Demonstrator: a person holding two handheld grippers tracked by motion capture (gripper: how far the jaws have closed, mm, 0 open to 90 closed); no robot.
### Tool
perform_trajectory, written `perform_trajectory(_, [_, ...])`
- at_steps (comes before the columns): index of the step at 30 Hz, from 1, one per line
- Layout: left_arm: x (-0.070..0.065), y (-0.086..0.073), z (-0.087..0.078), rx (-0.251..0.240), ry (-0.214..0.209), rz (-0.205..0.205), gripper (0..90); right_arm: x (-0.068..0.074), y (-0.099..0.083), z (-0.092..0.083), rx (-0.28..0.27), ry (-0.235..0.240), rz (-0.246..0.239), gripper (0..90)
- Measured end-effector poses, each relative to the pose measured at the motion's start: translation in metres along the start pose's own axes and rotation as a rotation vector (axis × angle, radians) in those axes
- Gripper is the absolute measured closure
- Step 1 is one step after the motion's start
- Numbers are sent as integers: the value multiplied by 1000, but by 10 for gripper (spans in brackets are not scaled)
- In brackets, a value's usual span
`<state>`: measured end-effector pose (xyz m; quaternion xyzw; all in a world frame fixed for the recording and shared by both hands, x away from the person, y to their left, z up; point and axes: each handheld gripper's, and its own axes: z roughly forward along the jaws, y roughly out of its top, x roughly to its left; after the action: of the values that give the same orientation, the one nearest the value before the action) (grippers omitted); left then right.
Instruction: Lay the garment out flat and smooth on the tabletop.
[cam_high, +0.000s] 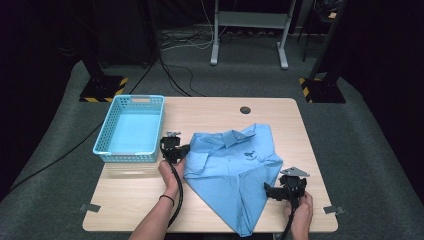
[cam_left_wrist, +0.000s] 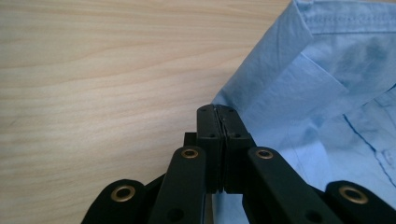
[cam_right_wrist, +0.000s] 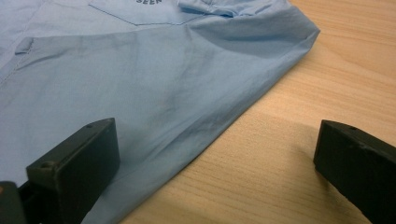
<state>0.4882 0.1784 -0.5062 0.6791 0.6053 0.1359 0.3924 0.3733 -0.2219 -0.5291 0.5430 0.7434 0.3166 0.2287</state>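
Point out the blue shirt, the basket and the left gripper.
blue shirt (cam_high: 227, 165): high view, middle of the fabric.
basket (cam_high: 132, 97): high view, far rim.
left gripper (cam_left_wrist: 217, 114): left gripper view, shut jaw tips.

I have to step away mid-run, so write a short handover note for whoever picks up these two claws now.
Left claw: jaws shut, tips at the left edge of the blue shirt; whether cloth is pinched between them cannot be told.
Right claw: jaws wide open, one over the shirt's right edge, the other over bare table; nothing gripped.
Shirt: lying on the table, partly folded, tapering to a point that hangs over the near edge; collar toward the far side.
Blue basket: far left, nothing in it.
Done: some folding.
Left: probably finish folding, then perhaps put the shirt in the basket.
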Motion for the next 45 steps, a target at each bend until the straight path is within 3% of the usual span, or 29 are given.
perform_trajectory(5, [9,-3,2,13,10,-46,874,0,0,0,0,0,0,0])
perform_trajectory(14, [15,-7,3,26,20,-46,833,0,0,0,0,0,0,0])
perform_trajectory(15, [15,-7,3,27,18,-47,802,0,0,0,0,0,0,0])
perform_trajectory(16, [15,-7,2,32,4,-44,665,0,0,0,0,-1,0,0])
perform_trajectory(17, [15,-7,2,32,4,-44,616,0,0,0,0,-1,0,0])
perform_trajectory(18, [12,-6,2,36,0,-36,616,0,0,0,0,-1,1,0])
perform_trajectory(20, [7,-6,0,40,2,-4,491,0,0,0,0,-2,1,0])
perform_trajectory(26, [-8,-8,-2,43,-9,44,263,0,0,0,0,-2,2,0])
perform_trajectory(27, [-13,-10,-4,45,-16,79,263,0,0,0,-1,-5,4,0])
perform_trajectory(30, [-21,-13,-7,41,-33,120,189,1,0,0,-1,-11,13,0])
perform_trajectory(31, [-25,-15,-8,46,-38,151,160,1,-1,-1,-1,-13,15,0])
perform_trajectory(35, [-31,-19,-13,35,-43,191,135,2,-1,-1,-1,-14,16,0])
perform_trajectory(37, [-36,-22,-19,17,-23,234,105,2,-1,-1,-1,-14,16,0])
perform_trajectory(39, [-38,-24,-24,4,-22,248,87,2,-1,-1,-1,-14,15,0])
perform_trajectory(42, [-40,-26,-28,9,-39,252,73,2,-1,-1,-1,-14,15,0])
perform_trajectory(45, [-44,-29,-33,44,-56,281,63,0,-1,-1,-1,-6,8,0])
